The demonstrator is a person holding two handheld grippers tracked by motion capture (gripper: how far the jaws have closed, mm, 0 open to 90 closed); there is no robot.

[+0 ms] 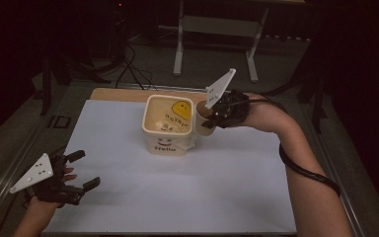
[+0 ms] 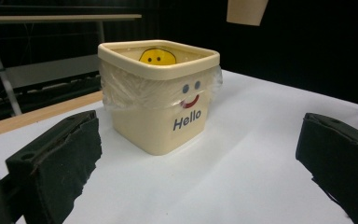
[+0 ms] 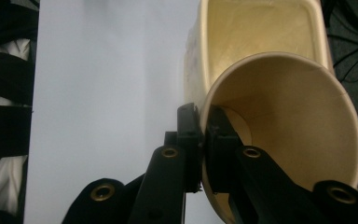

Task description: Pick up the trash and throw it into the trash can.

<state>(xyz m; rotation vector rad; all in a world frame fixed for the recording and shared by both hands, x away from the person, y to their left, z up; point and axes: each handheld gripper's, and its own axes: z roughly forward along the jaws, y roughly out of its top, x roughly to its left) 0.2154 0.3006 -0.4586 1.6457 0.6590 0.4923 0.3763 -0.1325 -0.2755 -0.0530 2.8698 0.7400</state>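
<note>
Nearest, the left gripper (image 1: 81,172) rests wide open and empty on the white sheet (image 1: 227,187), well in front of a cream square plastic tub (image 1: 168,124) marked "Hello". Just beside the tub's right rim, the right gripper (image 1: 211,120) pinches a tan paper cup (image 1: 203,118) by its wall.

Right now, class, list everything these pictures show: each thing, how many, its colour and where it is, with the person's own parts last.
Square tub: one, cream, marked "Hello" with a smiling face, clear film under its rim, mid-table on the white sheet.
Paper cup: one, tan, tilted, held off the table at the tub's right side, wall pinched by the right gripper.
White sheet: one, covers most of the table.
Table: one, wood edge showing at the far side.
Metal frame: one, pale grey, on the floor behind.
Right gripper: one, black, shut on the cup.
Left gripper: one, black, jaws apart, near left corner.
Forearms: two, entering from below.
</note>
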